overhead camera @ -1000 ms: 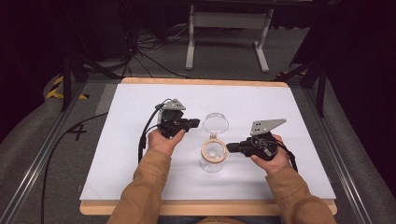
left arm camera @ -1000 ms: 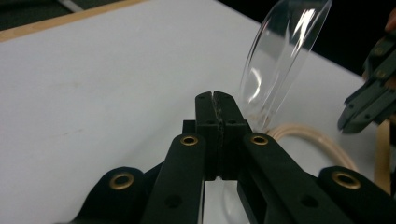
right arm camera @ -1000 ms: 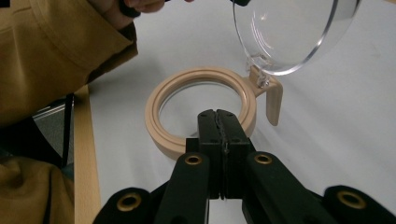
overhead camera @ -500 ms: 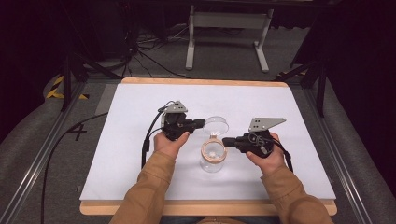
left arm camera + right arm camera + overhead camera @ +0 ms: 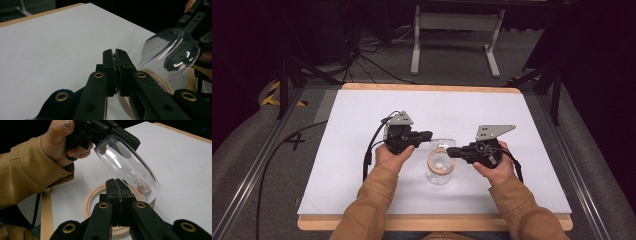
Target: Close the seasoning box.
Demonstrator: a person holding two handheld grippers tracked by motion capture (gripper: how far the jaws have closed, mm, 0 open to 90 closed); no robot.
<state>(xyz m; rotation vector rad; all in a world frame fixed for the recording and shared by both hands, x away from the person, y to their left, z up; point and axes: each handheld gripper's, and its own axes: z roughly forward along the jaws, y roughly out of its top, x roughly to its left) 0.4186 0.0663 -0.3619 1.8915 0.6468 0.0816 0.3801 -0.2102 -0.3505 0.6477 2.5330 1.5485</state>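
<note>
Since the earlier frame, both hands have drawn inward. Left hand-held gripper (image 5: 428, 134) pinches the clear dome lid (image 5: 165, 58), tilted above the wooden-rimmed jar (image 5: 440, 167). Right hand-held gripper (image 5: 450, 151), clamped on the jar's rim, could slip, tipping it.

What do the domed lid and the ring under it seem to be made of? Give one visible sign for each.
Domed lid: probably clear plastic, possibly glass, with a glossy finish; the table shows through it and bright highlights streak its curve.
Ring: looks like pale wood or a wood-coloured plastic, matte; its beige surface is opaque and shows no glints.
</note>
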